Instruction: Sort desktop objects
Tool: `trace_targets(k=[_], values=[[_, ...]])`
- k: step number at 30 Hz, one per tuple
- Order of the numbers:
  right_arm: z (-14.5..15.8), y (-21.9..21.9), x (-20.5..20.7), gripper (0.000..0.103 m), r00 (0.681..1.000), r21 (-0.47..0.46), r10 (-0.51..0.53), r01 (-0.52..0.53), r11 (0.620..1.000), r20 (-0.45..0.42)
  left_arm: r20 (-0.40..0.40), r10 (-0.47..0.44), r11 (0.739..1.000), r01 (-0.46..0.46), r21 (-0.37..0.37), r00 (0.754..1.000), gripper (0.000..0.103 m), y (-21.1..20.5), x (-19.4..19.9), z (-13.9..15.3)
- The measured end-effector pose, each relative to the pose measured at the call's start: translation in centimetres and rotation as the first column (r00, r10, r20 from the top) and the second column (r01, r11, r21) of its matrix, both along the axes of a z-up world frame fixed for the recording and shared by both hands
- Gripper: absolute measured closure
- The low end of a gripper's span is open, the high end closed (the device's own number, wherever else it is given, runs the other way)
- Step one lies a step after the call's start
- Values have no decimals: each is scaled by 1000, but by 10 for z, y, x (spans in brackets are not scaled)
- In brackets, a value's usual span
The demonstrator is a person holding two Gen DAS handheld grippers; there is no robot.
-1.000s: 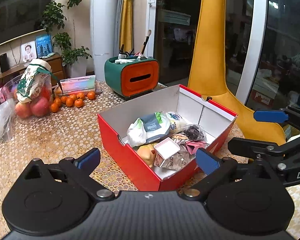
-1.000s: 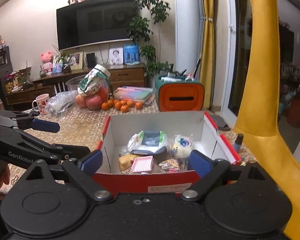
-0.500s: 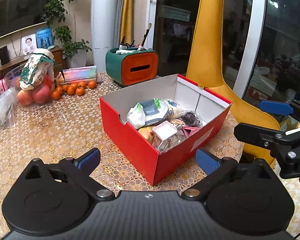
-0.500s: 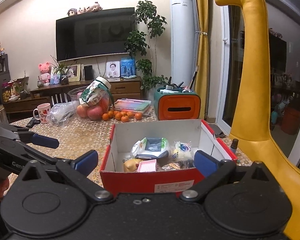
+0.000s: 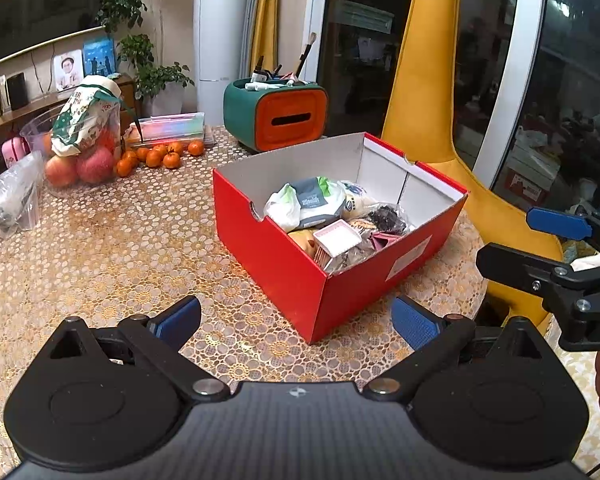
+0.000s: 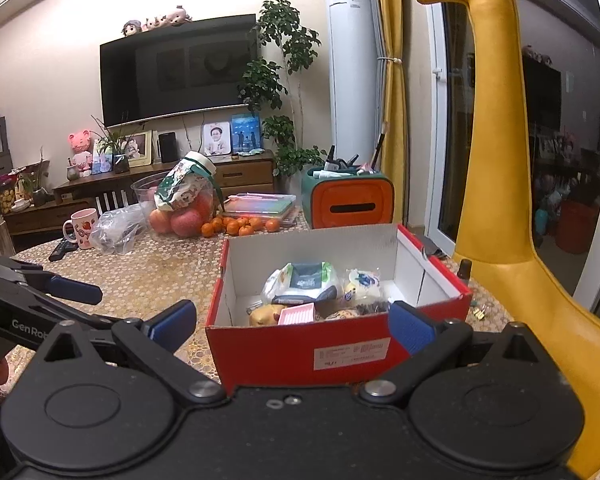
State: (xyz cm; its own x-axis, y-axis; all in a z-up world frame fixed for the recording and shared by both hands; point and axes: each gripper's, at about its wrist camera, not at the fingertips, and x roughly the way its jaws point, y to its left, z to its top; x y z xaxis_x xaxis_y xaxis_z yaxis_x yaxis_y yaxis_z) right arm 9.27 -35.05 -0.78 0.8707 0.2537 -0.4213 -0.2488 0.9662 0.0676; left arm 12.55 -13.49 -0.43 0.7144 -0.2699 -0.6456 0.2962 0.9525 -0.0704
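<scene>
A: Both hands have drawn back from the red box point(image 5: 312, 280) over the last second — in the left wrist view it sat right up against the camera before, and now bare lace tablecloth point(image 5: 120, 240) shows in front of its near corner.

B: And the claws? The left gripper point(image 5: 296, 322) stands spread wide with nothing between its blue pads; the right gripper point(image 6: 292, 320) is likewise fully apart and empty, its pads framing the box's near wall without touching it.

A: So nothing is carried. The wipes pack point(image 6: 304, 282), the pink-lidded tub point(image 6: 297, 314) and the other small packets all lie inside the box, which rests near the table's edge beside the yellow giraffe chair point(image 6: 496, 200).

B: That reads as a sort already finished, or a pause before the next pick — the oranges point(image 5: 160, 156) and the plastic bag point(image 5: 12, 200) lie well apart from the box, untouched
</scene>
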Motion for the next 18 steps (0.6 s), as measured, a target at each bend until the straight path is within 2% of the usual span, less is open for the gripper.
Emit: trace_targets(k=[18], values=[[-6,17,-5,1,1000,10,2,-2,1000,-29,1,-7,1000,7,10,1000,1,10,-8,-3]])
